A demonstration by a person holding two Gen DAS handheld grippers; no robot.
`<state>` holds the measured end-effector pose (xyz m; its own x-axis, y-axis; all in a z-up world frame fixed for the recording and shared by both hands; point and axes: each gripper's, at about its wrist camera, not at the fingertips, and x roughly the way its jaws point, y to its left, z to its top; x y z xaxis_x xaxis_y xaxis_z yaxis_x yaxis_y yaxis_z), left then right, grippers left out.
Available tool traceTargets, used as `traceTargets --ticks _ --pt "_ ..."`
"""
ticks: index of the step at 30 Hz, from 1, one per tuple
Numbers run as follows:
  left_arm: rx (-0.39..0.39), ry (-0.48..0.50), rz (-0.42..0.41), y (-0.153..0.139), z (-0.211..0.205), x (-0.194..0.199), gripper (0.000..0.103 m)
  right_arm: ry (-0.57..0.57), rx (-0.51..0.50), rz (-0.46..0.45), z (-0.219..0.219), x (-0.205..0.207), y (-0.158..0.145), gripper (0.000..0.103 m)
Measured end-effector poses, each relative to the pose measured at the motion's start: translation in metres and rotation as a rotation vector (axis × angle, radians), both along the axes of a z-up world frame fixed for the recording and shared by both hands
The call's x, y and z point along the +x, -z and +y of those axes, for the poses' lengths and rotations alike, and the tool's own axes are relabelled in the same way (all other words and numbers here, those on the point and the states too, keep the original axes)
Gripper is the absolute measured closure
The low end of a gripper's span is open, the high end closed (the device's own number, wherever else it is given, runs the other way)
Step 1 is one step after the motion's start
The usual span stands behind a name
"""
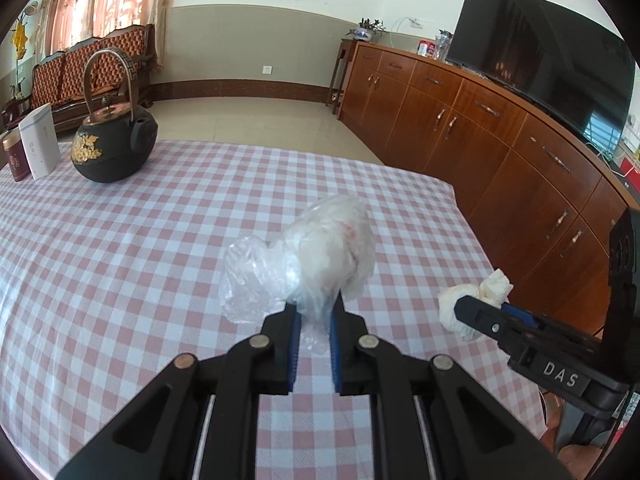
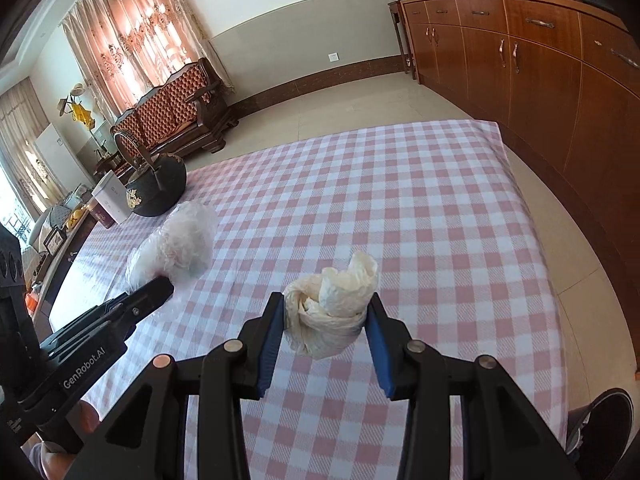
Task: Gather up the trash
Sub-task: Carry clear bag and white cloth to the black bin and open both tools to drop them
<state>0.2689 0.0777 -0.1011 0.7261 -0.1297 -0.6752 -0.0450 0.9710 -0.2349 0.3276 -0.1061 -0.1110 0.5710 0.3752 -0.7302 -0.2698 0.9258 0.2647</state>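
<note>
Over the checked table (image 1: 120, 240), well clear of the black kettle (image 1: 114, 144), the left gripper (image 1: 314, 312) is nearly closed, pinching a clear plastic bag (image 1: 304, 256) by one thin fold; that film could slide free. Farther from the kettle, the right gripper (image 2: 326, 320) clamps a crumpled tissue (image 2: 332, 308), partly open around it; loose paper may tear or drop short of the bin (image 2: 604, 416).

Counter cloth (image 1: 120, 260): pink and white check, lying under and ahead of the tool.
Kettle (image 1: 114, 144): black with gold flowers, standing far ahead of the tool to the left, handle upright.
White box (image 1: 40, 140): standing just left of the kettle.
Maroon tin (image 1: 14, 158): sitting beside the white box.
Sideboard (image 1: 480, 132): brown wood, running along the right.
Television (image 1: 552, 56): sitting on the sideboard.
Sofa (image 2: 176, 112): standing beyond the counter under curtains.
</note>
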Motion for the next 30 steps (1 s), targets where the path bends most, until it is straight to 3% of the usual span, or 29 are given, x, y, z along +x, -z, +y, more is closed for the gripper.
traceTargets --ticks 15,30 --pt "-0.03 0.183 0.003 -0.005 -0.087 -0.04 0.089 0.164 -0.001 -0.004 -0.095 -0.087 -0.008 0.061" --pt "-0.042 0.526 0.048 0.004 -0.245 -0.043 0.089 0.48 -0.019 0.013 -0.255 -0.145 -0.004 0.061"
